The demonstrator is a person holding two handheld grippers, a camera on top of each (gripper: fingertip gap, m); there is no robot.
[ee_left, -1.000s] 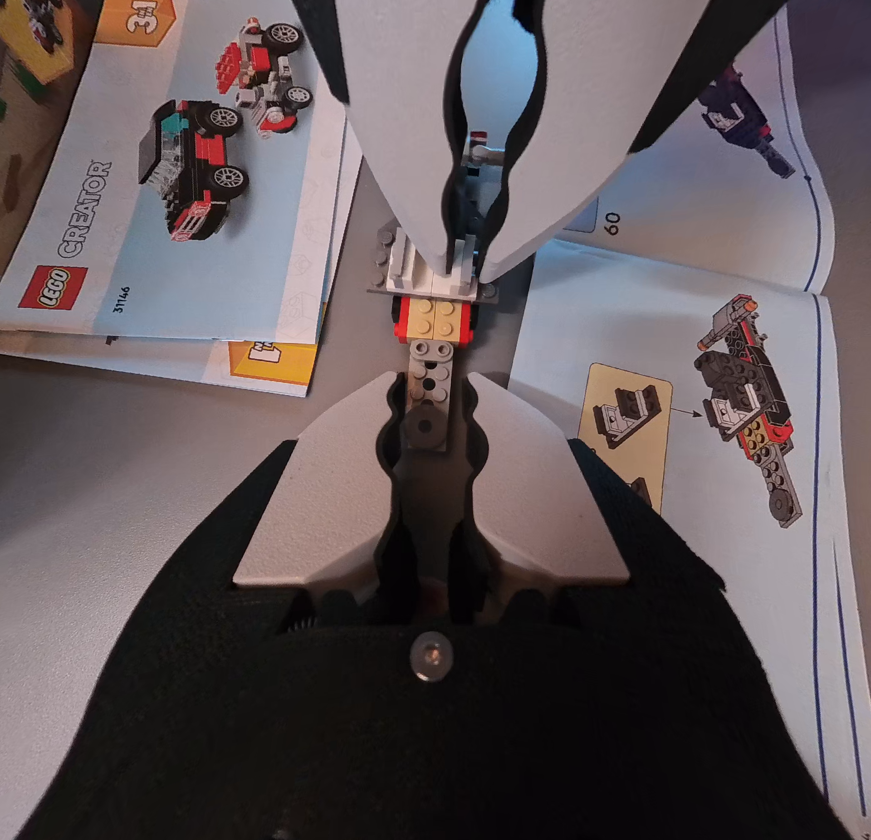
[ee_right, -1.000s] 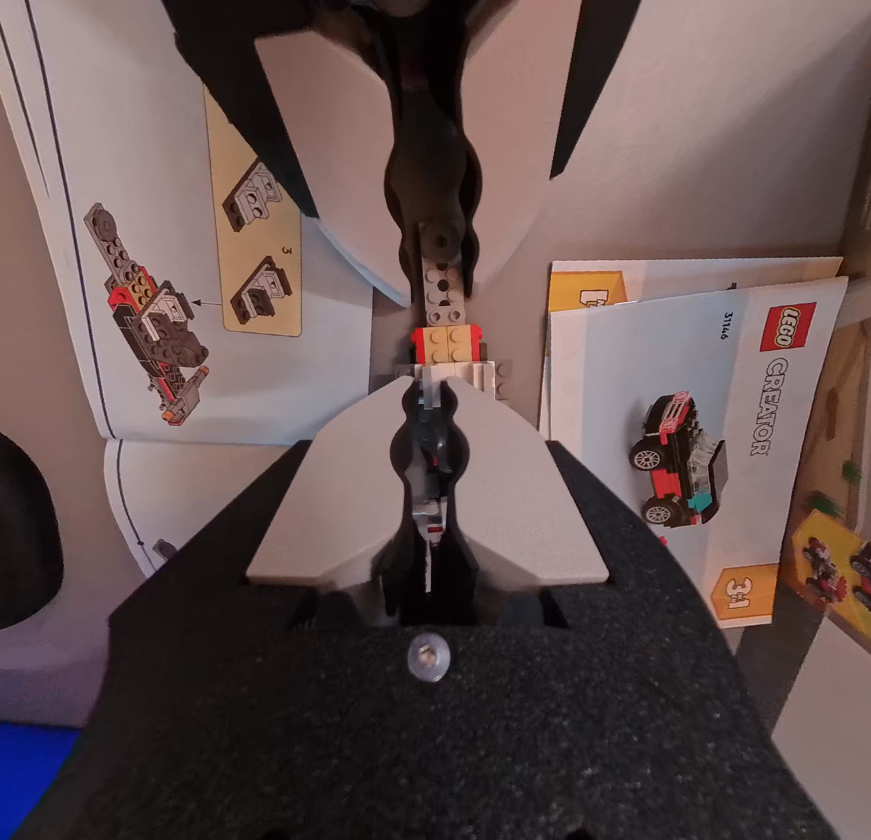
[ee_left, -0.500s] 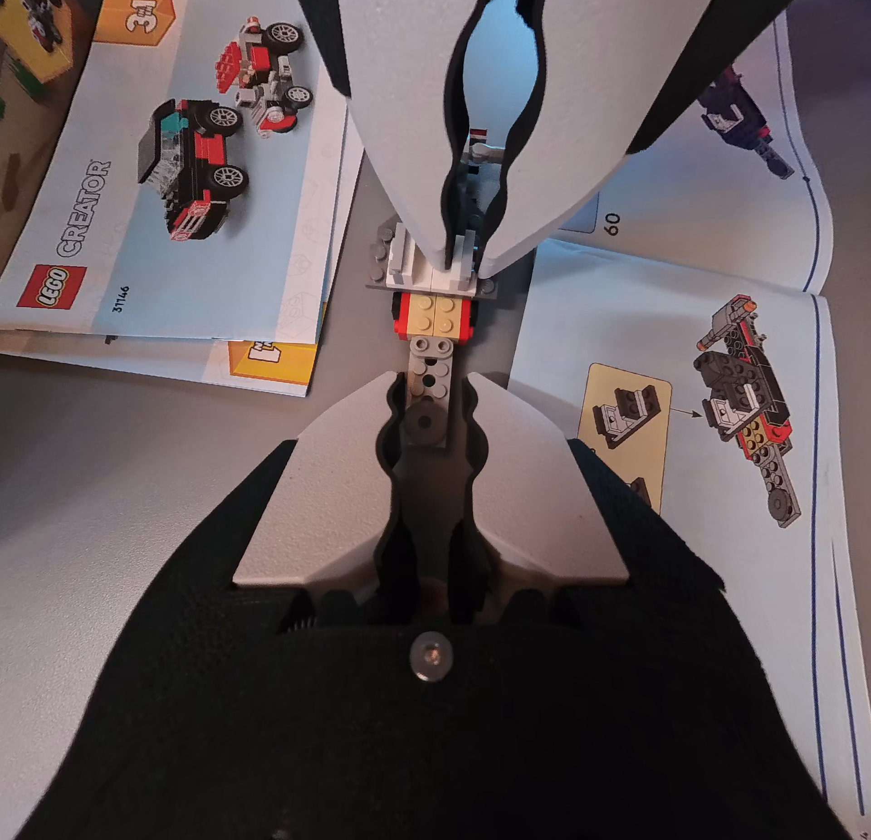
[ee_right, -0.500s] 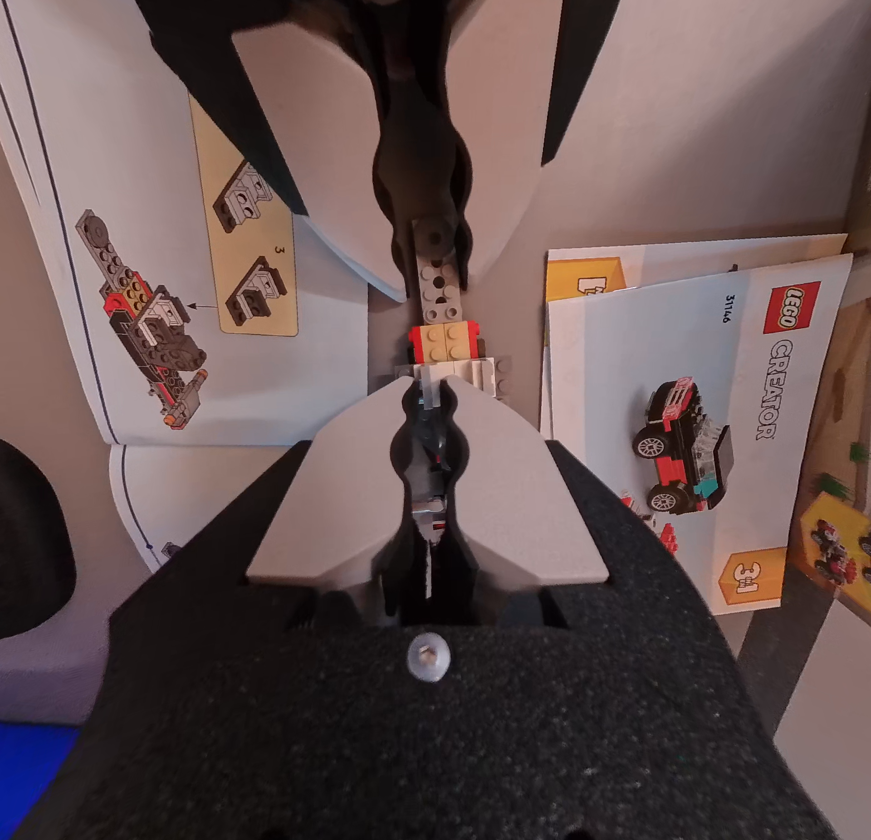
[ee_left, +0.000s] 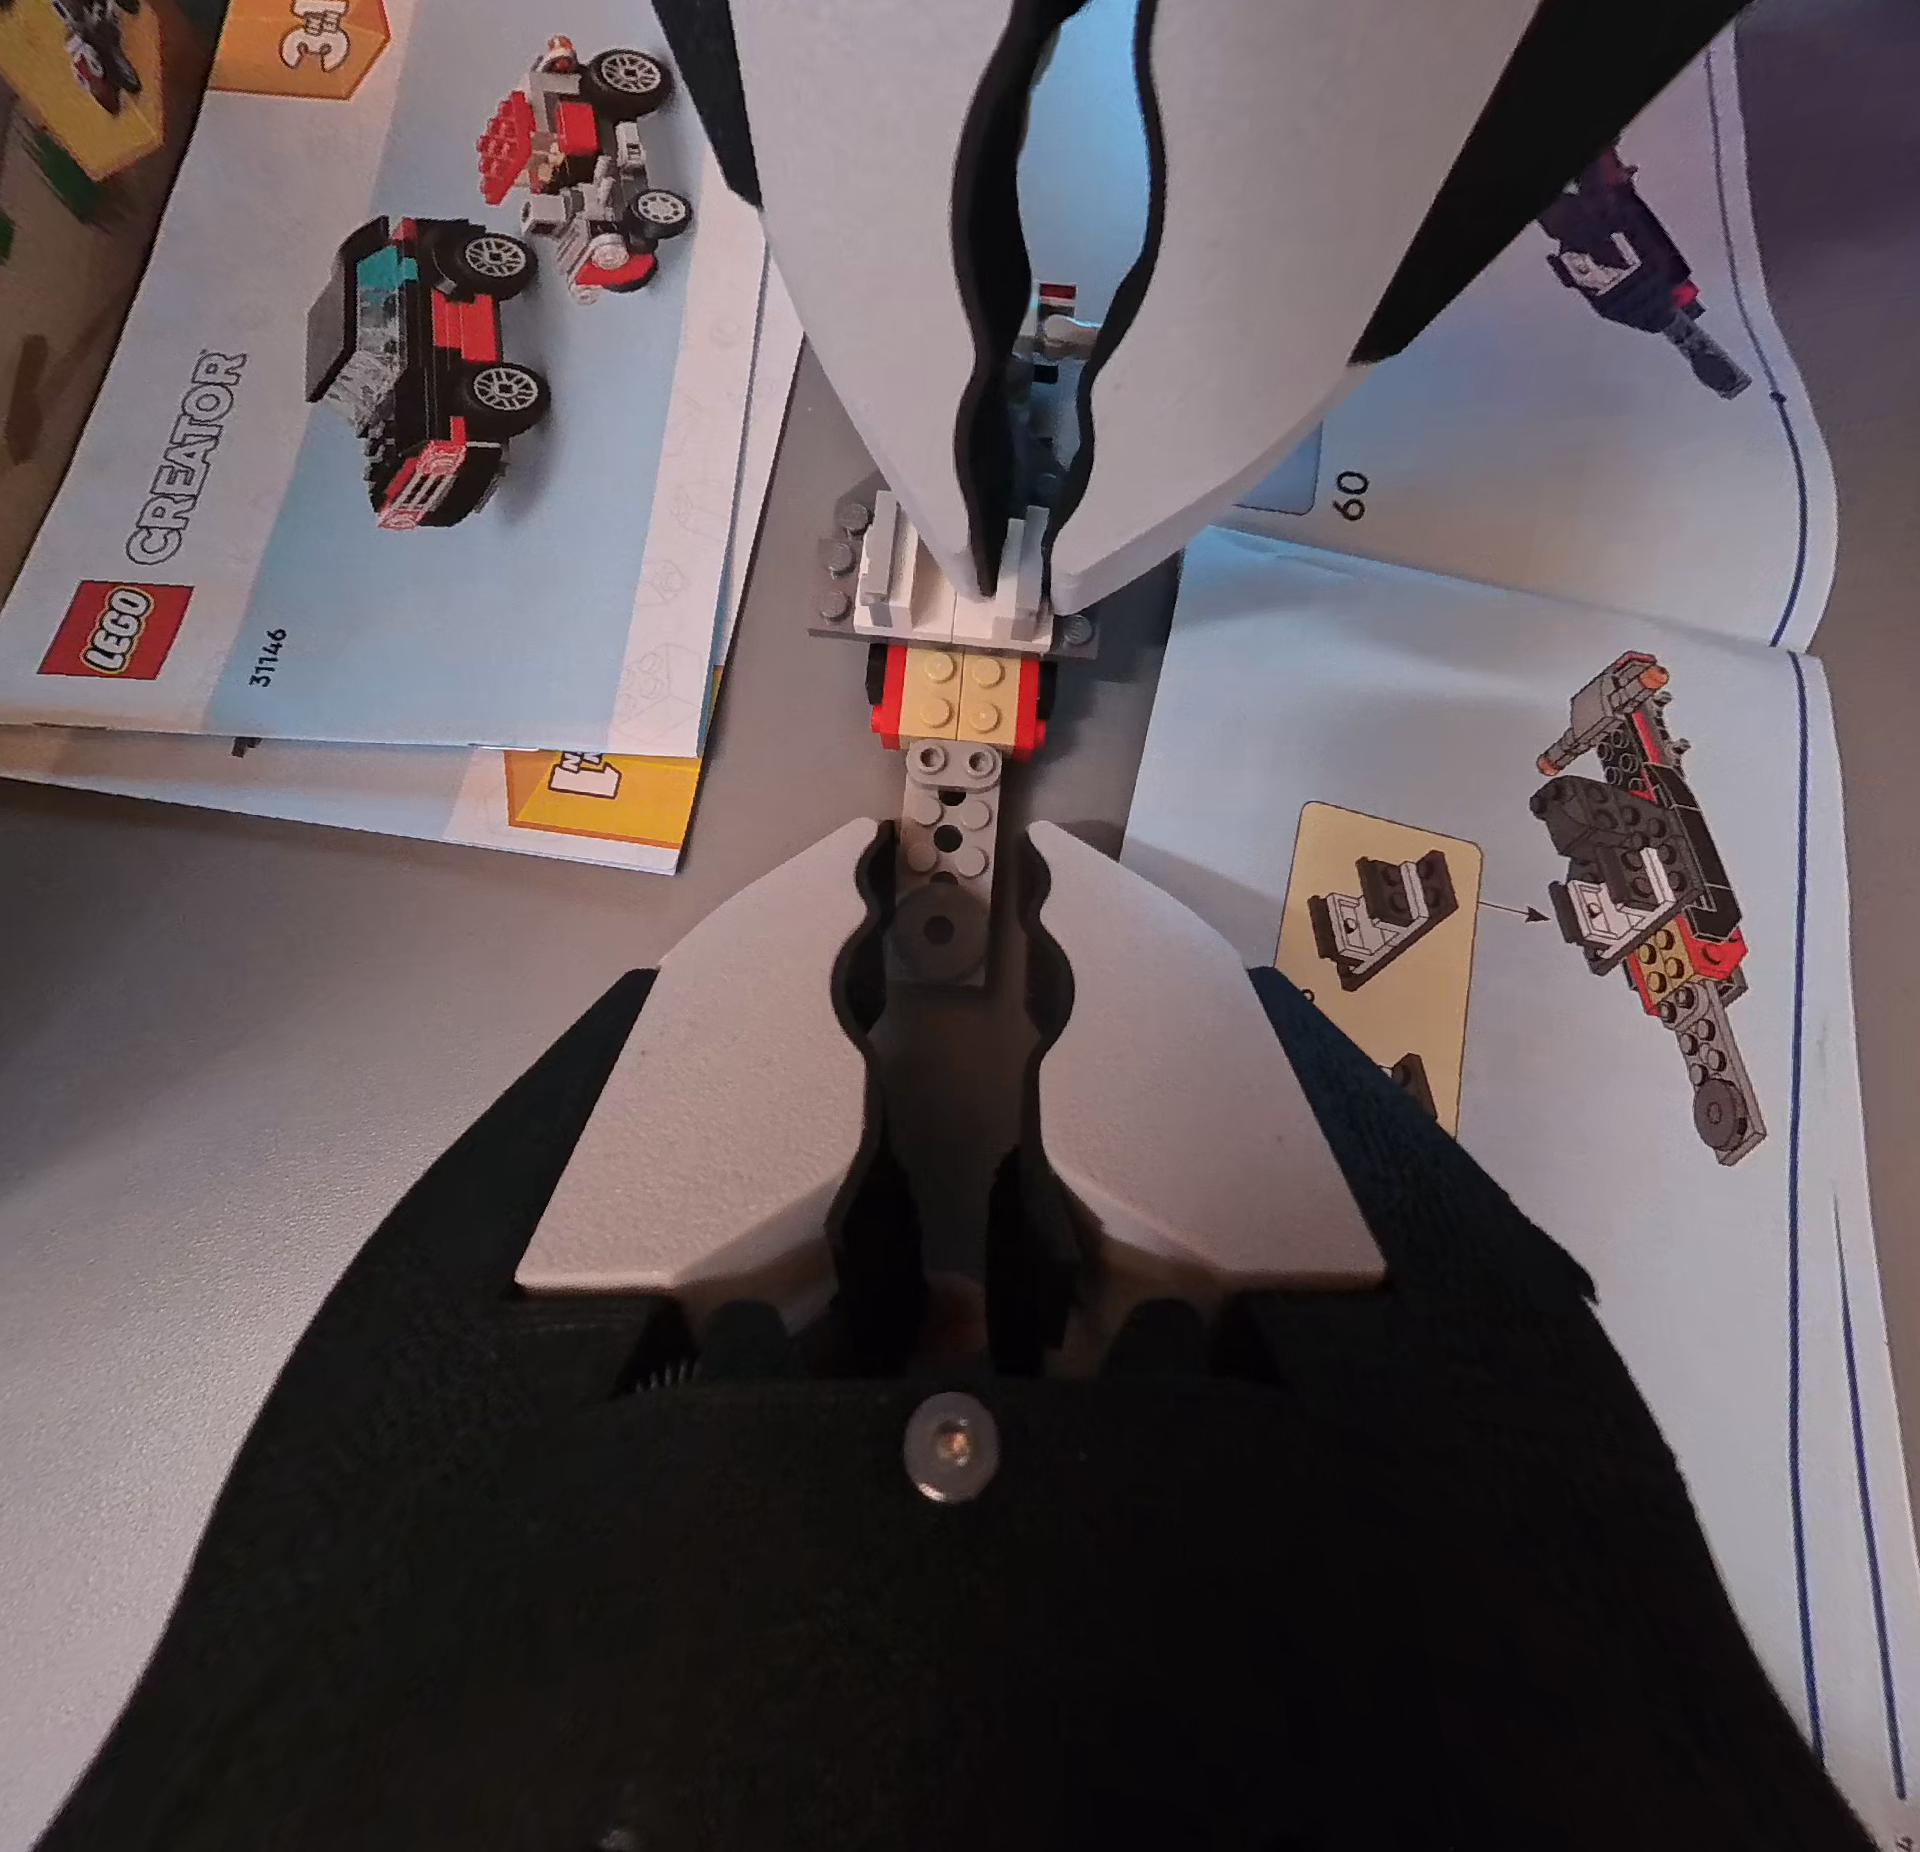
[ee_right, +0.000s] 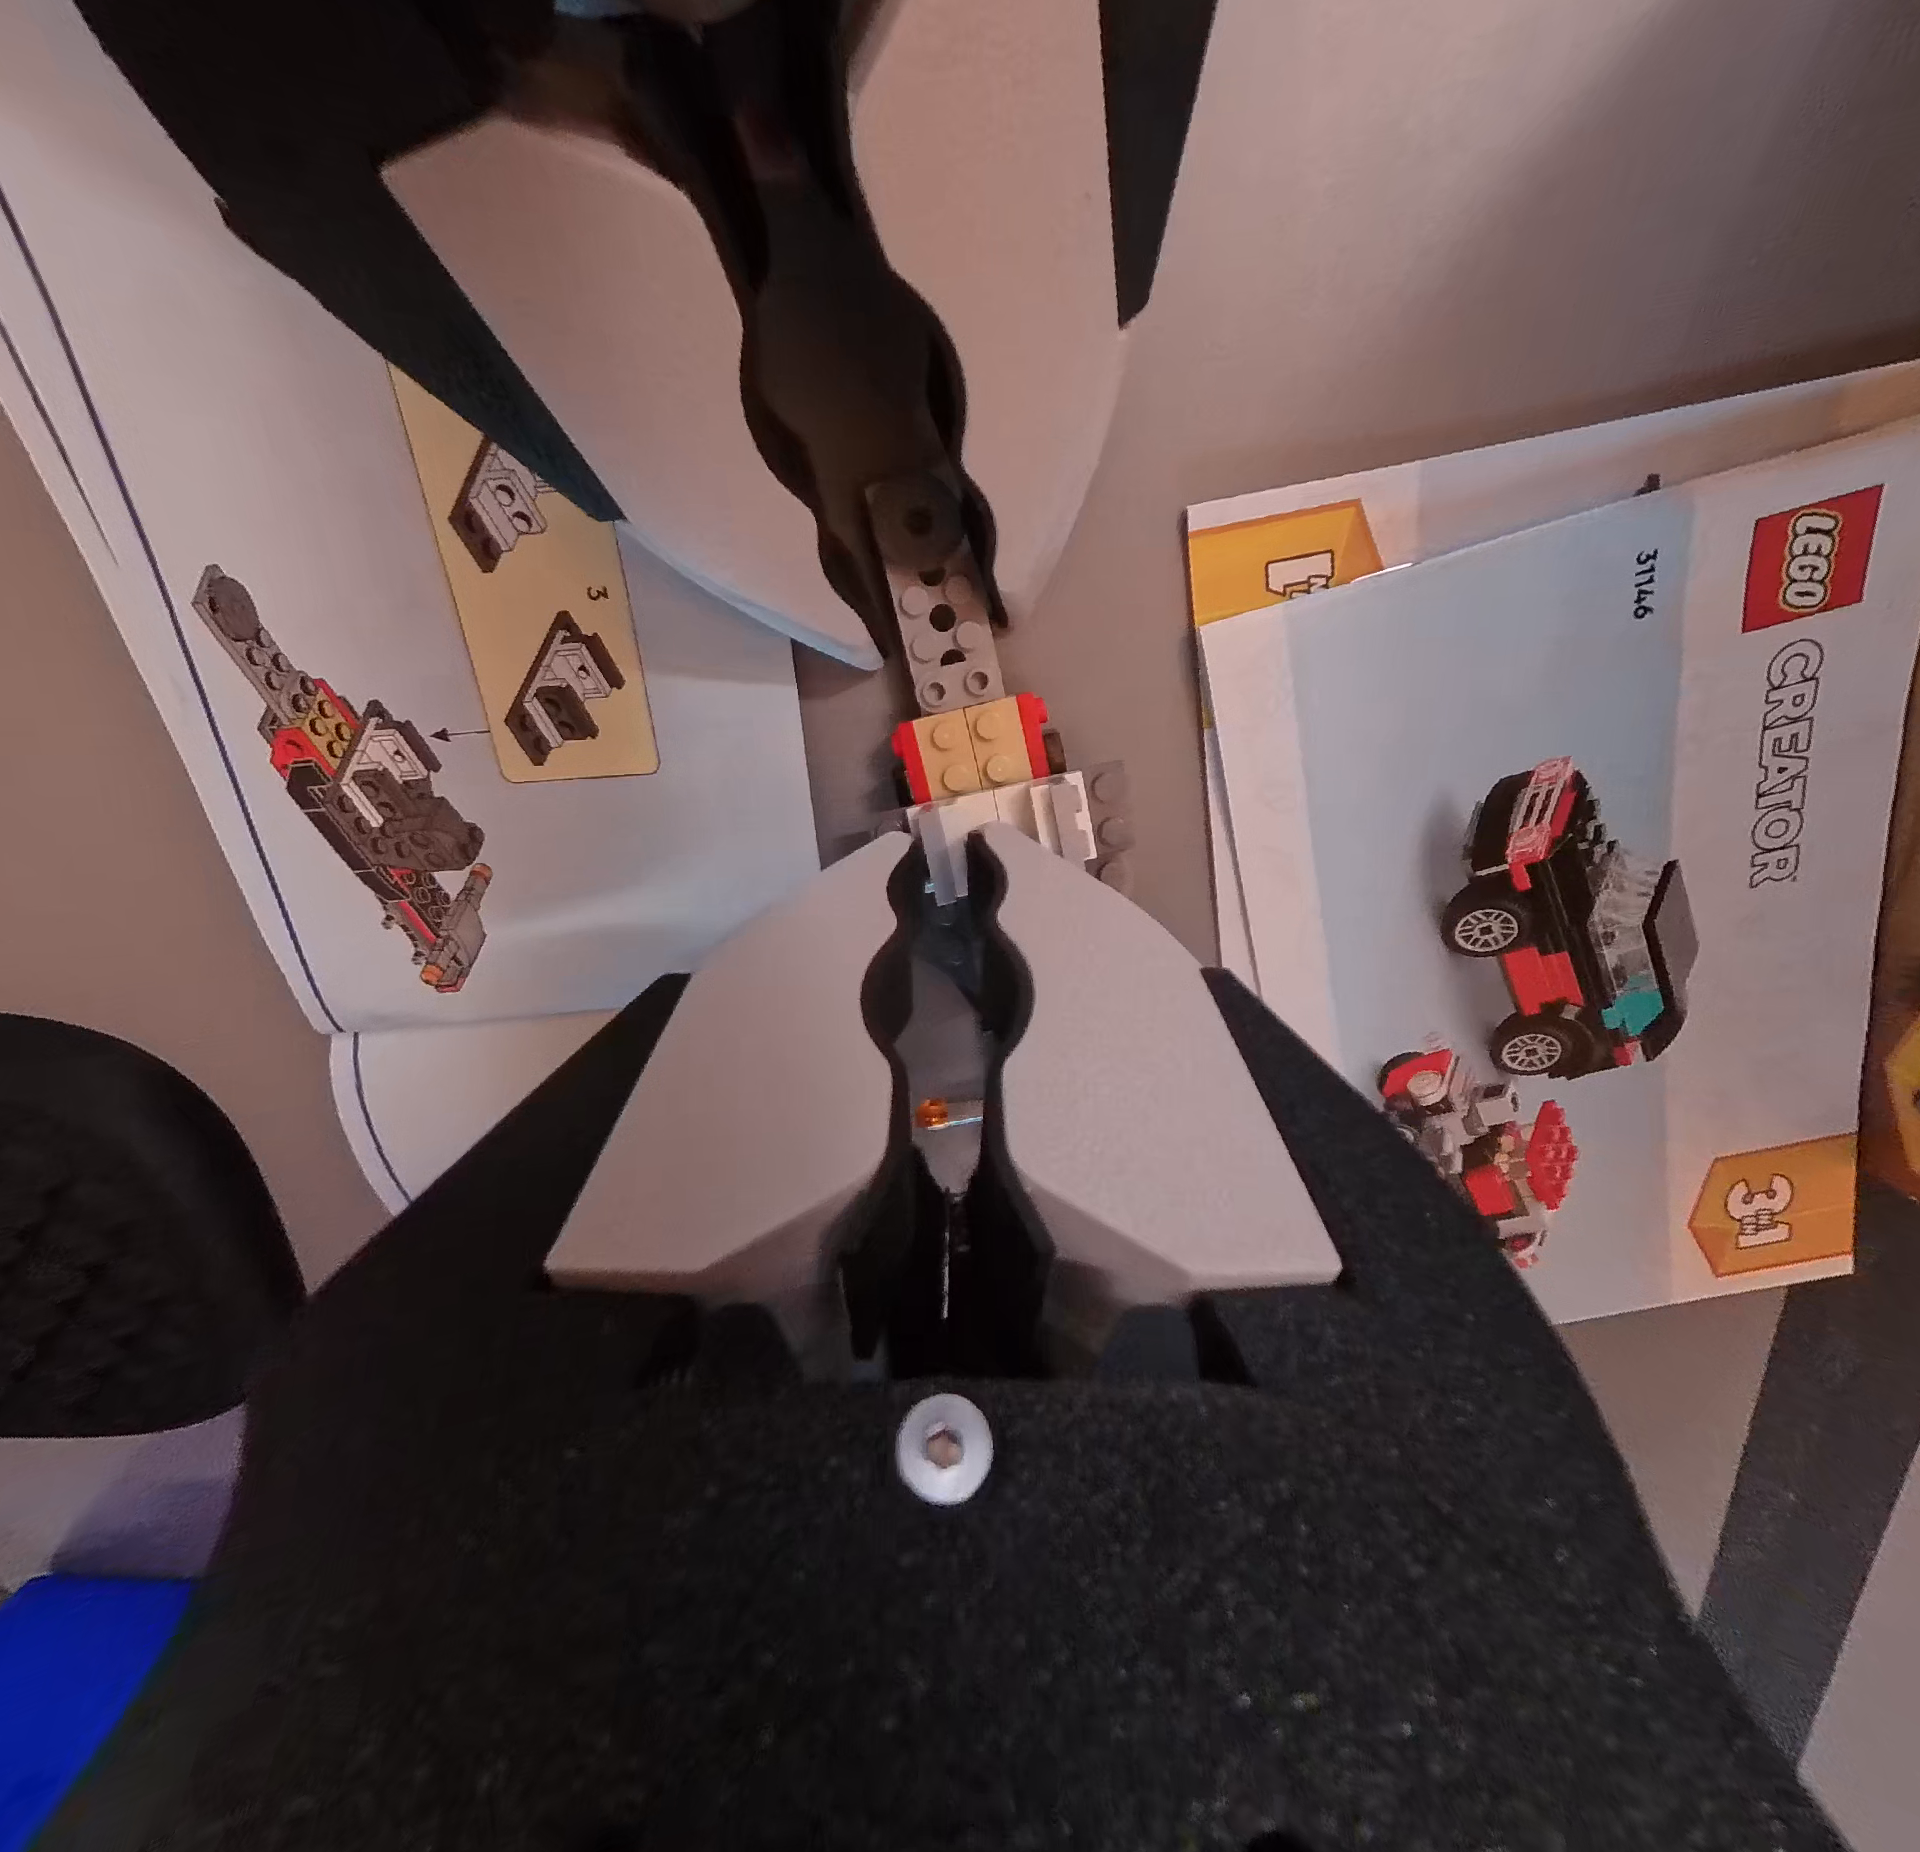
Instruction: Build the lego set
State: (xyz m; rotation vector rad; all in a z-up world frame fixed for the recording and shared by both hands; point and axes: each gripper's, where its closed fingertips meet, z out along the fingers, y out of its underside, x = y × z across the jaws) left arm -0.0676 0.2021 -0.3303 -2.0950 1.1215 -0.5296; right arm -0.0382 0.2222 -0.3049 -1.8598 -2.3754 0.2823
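Note:
A small lego model [ee_left: 961,696] with tan studs, red sides, white seat pieces and a long grey plate tail hangs above the table between both grippers. My left gripper [ee_left: 951,836] is shut on the grey tail plate [ee_left: 948,867]. My right gripper [ee_left: 1000,581] comes in from the top, shut on the model's other end by the white pieces. In the right wrist view, the right gripper [ee_right: 951,846] grips the model [ee_right: 971,753], with dark parts and an orange stud between its fingers. The left gripper [ee_right: 935,628] holds the tail from above.
An open instruction booklet [ee_left: 1558,763] lies to the right, also seen in the right wrist view [ee_right: 312,555]. Closed booklets [ee_left: 364,400] lie to the left, also in the right wrist view [ee_right: 1507,815]. A cardboard box [ee_left: 62,88] sits at the far left corner. A black object [ee_right: 104,1231] is nearby. The left gripper's tips are roughly 5 cm from the right gripper's. Left tips and right tips are each some 25 cm from the black object [ee_right: 104,1231].
The right wrist view has turned a little, so the model and booklets look more tilted. Both grippers keep their hold. The left wrist view is nearly the same.

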